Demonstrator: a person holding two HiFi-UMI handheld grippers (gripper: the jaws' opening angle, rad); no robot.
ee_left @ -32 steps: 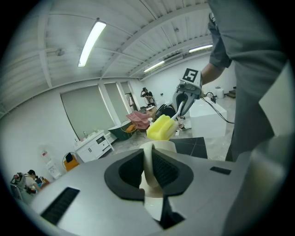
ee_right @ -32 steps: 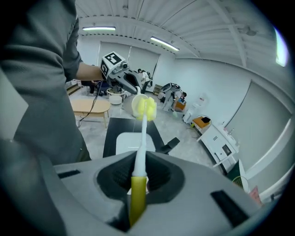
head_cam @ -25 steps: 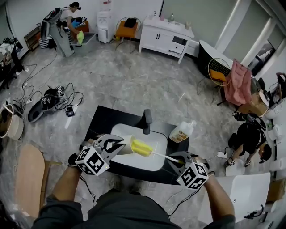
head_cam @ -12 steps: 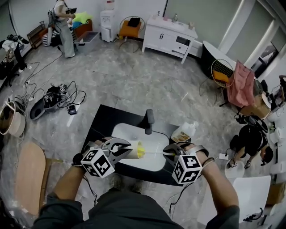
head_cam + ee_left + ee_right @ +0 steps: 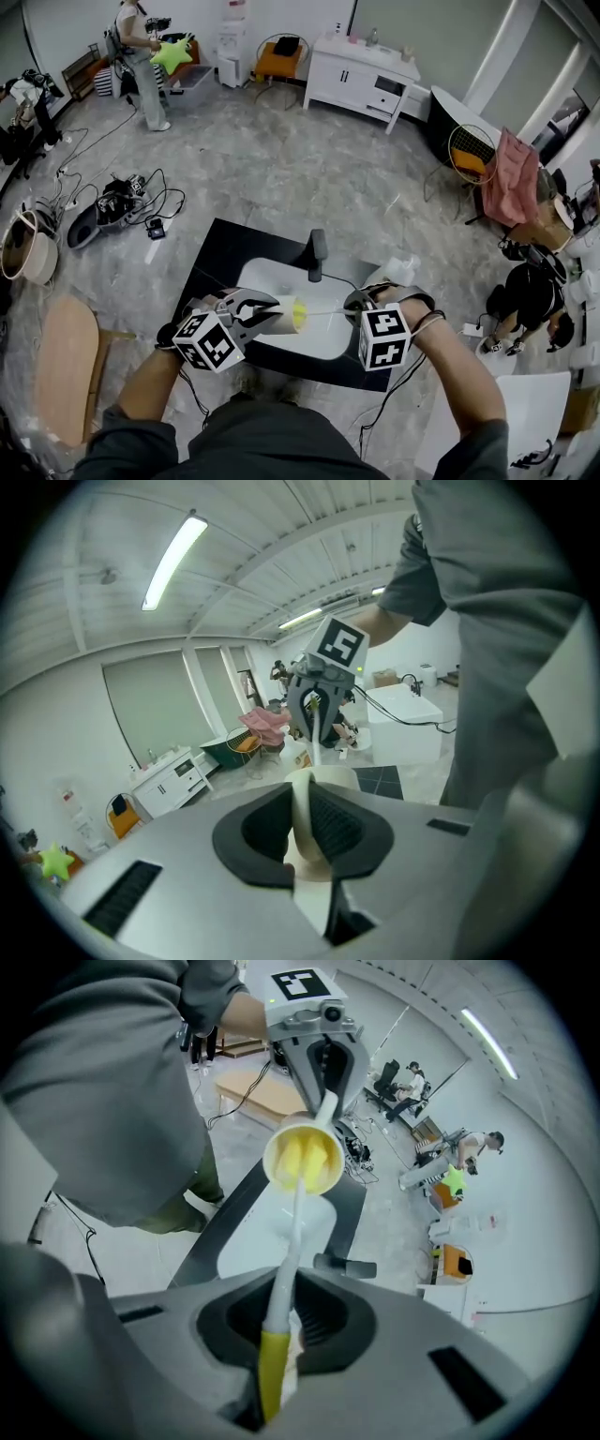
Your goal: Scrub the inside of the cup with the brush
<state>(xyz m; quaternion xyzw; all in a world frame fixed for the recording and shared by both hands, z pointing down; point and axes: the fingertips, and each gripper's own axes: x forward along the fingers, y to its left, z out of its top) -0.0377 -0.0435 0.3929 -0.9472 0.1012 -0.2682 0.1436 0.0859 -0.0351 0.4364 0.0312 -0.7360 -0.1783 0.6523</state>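
Observation:
In the head view my left gripper (image 5: 253, 310) is shut on the wall of a cream cup (image 5: 277, 315), which lies on its side with its mouth to the right. The brush's yellow sponge head (image 5: 298, 316) sits inside the cup mouth. Its thin white handle (image 5: 330, 311) runs right to my right gripper (image 5: 358, 305), which is shut on it. In the right gripper view the handle (image 5: 281, 1279) passes between the jaws to the sponge-filled cup (image 5: 305, 1159). The left gripper view shows the cup wall (image 5: 304, 822) pinched between the pads.
Both grippers hang over a white basin (image 5: 272, 277) set in a black table (image 5: 217, 248). A black faucet (image 5: 318, 253) stands at the basin's back edge and a soap bottle (image 5: 396, 272) at its right. Cables lie on the floor at left.
The brush head, outside the cup mouth a second ago, is now inside the cup. My right gripper has moved left toward the cup and rolled. The left gripper still holds the cup.

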